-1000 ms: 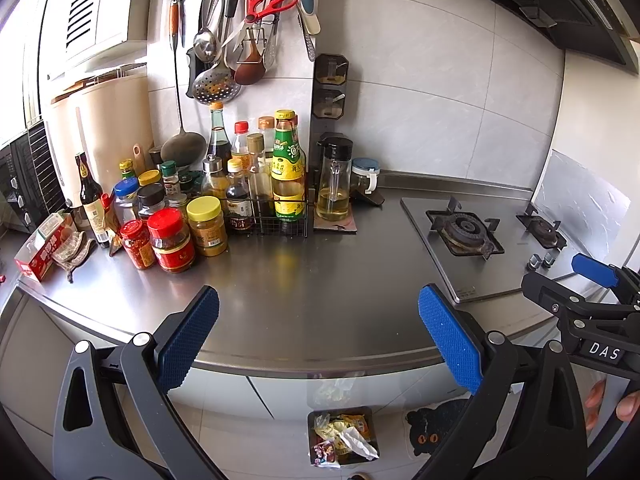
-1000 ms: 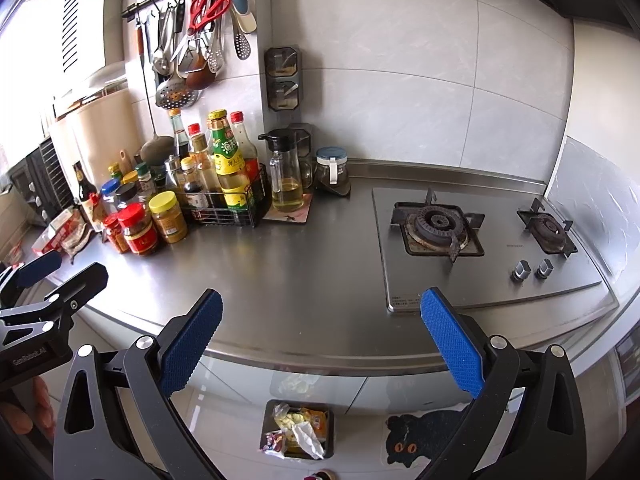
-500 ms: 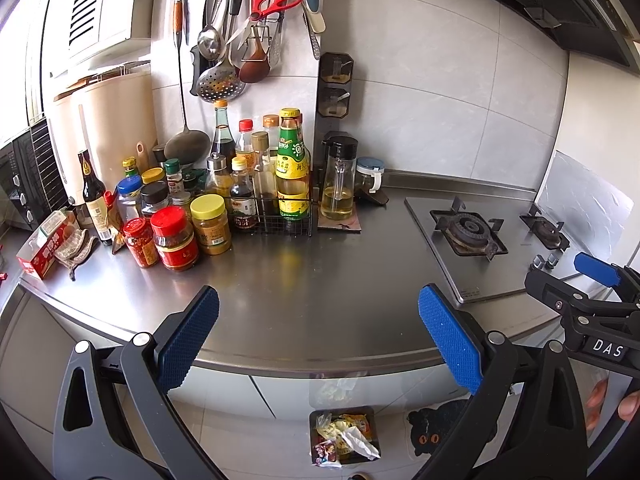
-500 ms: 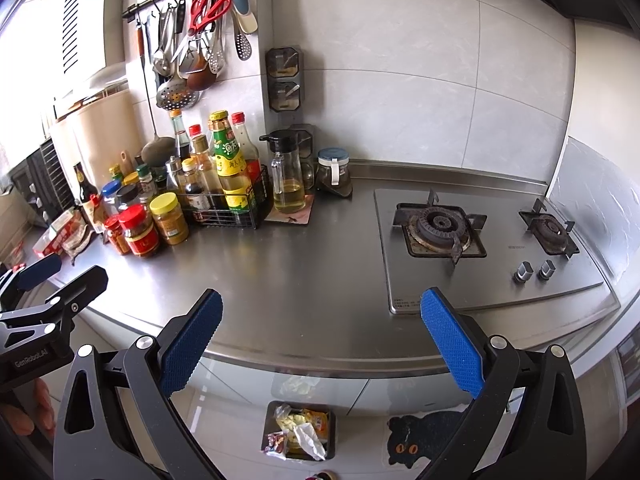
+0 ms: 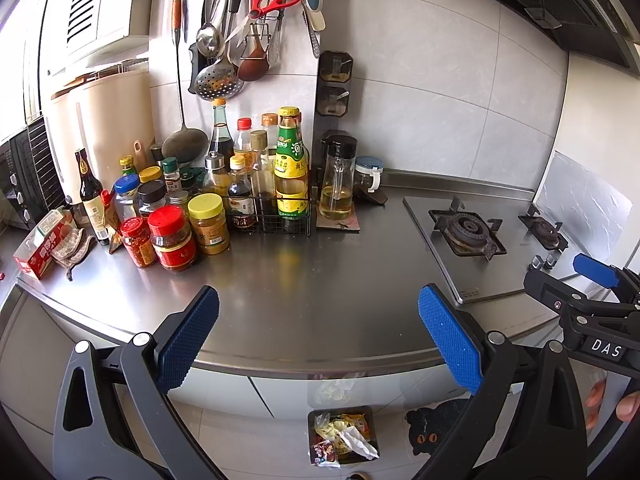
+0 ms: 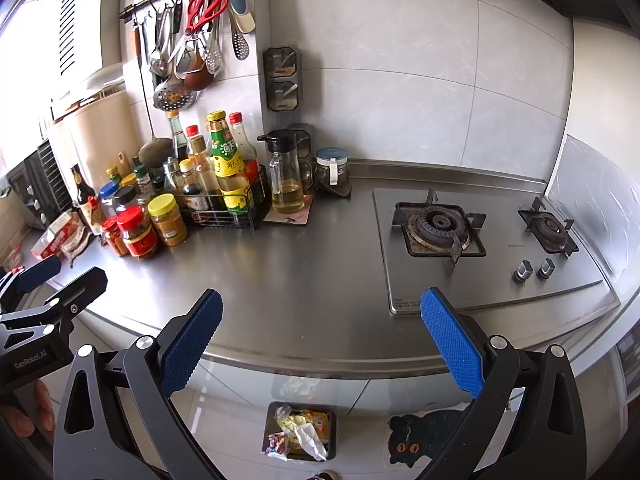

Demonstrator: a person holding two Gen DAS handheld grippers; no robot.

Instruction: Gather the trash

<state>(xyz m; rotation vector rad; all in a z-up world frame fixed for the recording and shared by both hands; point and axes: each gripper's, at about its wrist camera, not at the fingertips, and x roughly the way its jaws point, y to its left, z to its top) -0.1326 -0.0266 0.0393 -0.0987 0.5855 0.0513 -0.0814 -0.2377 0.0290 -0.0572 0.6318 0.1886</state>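
A small dark trash bin (image 5: 341, 434) stands on the floor below the steel counter edge, holding crumpled wrappers and paper; it also shows in the right wrist view (image 6: 300, 432). My left gripper (image 5: 318, 338) is open and empty, held in front of the counter's front edge. My right gripper (image 6: 320, 338) is open and empty too, at the same height. Each gripper shows at the edge of the other's view: the right one (image 5: 592, 280) and the left one (image 6: 52, 280). No loose trash shows on the counter (image 5: 320, 272).
Sauce bottles and jars (image 5: 224, 200) crowd the counter's back left, with a red box and a cloth (image 5: 48, 248) at the far left. An oil jug (image 5: 336, 184) stands mid-back. A gas hob (image 6: 472, 236) fills the right. Utensils hang above. A cat mat (image 6: 416, 436) lies on the floor.
Both views have shifted slightly, with the scene drifting a little right and down in the left view. Both grippers stay open and empty.
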